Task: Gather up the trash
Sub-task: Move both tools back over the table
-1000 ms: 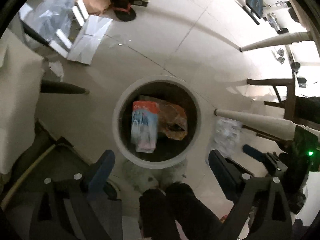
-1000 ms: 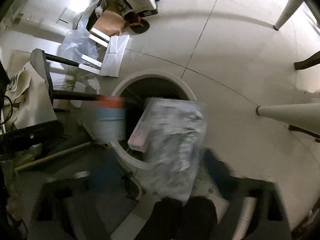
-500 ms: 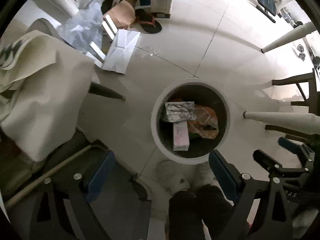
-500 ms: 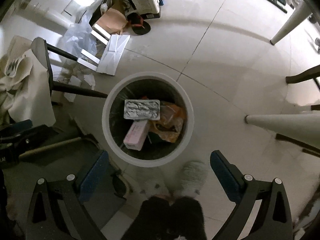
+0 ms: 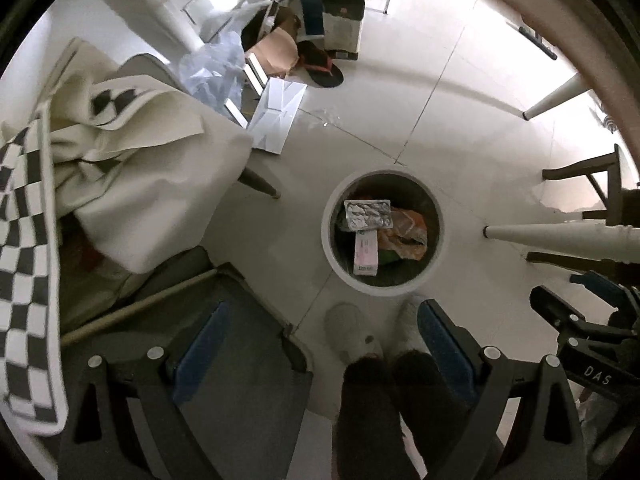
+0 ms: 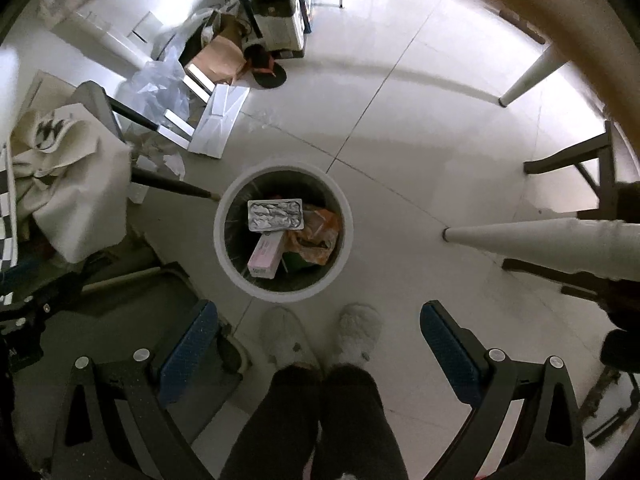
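Tiled floor [image 6: 400, 152] lay open to the right & far side; left side was crowded w/ a draped cloth [image 5: 152, 184] on a chair, flattened white box [image 6: 218, 124] & plastic wrap [image 6: 156, 88]; white table legs [image 6: 540, 244] hemmed in the right edge. Round white bin [image 6: 224, 260] stood on the floor just ahead of the person's slippers [image 6: 356, 336], rim clear all round. In the bin: foil blister sheet [image 6: 275, 215] on top, pink carton [image 6: 264, 258] under it, orange wrapper [image 6: 320, 240] beside. Left view alone showed the checkered fabric [image 5: 24, 280] & the right tool's body at far right; right view alone showed crumpled paper [image 6: 172, 162] by the chair leg. Left tool [image 5: 320, 340] was spread wide, holding nothing; right tool [image 6: 316, 336] likewise wide apart, empty, touching nothing.
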### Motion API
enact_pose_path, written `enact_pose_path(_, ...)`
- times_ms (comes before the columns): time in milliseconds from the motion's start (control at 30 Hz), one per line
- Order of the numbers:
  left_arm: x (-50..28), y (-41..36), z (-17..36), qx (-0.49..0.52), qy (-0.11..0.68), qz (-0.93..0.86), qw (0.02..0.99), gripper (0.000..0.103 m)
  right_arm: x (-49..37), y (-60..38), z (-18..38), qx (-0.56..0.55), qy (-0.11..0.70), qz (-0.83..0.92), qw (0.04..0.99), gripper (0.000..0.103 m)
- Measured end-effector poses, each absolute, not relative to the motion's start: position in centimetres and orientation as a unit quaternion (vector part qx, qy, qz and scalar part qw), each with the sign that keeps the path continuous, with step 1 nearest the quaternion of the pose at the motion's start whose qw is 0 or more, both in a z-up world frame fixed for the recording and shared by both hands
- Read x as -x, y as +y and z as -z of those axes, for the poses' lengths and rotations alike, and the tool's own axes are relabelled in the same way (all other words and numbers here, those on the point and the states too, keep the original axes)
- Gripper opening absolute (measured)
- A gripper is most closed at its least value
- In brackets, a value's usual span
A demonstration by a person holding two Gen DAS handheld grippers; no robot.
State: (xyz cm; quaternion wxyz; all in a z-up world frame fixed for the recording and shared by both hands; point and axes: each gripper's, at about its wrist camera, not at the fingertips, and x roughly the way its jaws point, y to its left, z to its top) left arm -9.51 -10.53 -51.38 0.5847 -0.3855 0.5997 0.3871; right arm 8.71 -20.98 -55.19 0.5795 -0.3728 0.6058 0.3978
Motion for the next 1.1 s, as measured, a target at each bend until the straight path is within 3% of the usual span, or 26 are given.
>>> enact_pose_path(367,10.5,-11.8,38.2,0.382,0.567,-0.412,0.603,0.096,-8.1,-21.7,40.6,0.350,0.603,-0.420,0.581,0.102)
enact_pose_path(700,6.3,-7.5,27.3,0.321,0.516,-0.471,0.640,0.096,-13.2,-18.6,27.4,0.248,0.602,-0.439,0.619,0.102)
enact_pose_path(833,1.4,-4.8,25.2,0.290,0.508,-0.478,0.656,0.096,-18.3,-16.2,24.9,0.211,0.597,-0.433,0.642,0.102)
enact_pose_path(1100,-12.6,3.1,25.3,0.273,0.512,-0.478,0.659,0.096,-33.5,-10.2,25.6,0.166,0.615,-0.386,0.667,0.102)
